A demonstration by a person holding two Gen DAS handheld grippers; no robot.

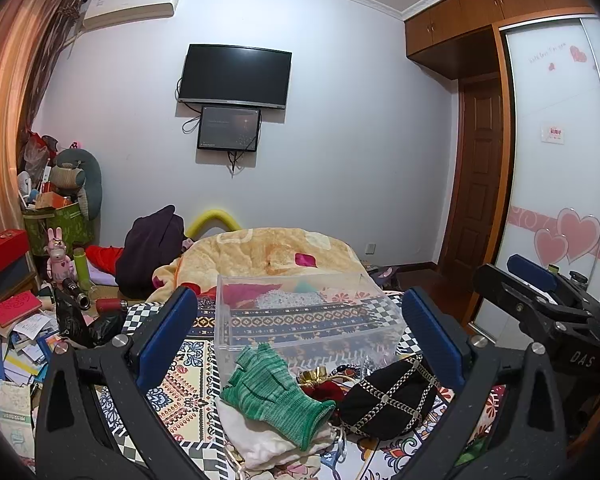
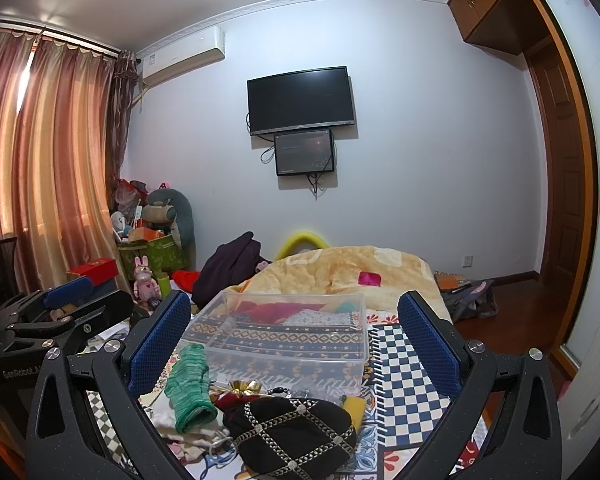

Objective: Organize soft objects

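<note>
Green knit glove (image 1: 274, 394) lies limp beside a black studded pouch (image 1: 388, 398); both grippers' jaws gape wide, empty.

- Even, soft indoor light is seen in both views; the white wall (image 1: 340, 140) is rendered with a cool, bluish cast.
- Warm daylight is let through the curtains (image 2: 48, 152), with one blown-out streak near the top.
- Faint reflections are caught on the dark TV screen (image 2: 300, 98).
- Straight lines are bowed strongly by the fisheye lens, and the corners are blacked out.
- Focus is held sharp throughout.
</note>
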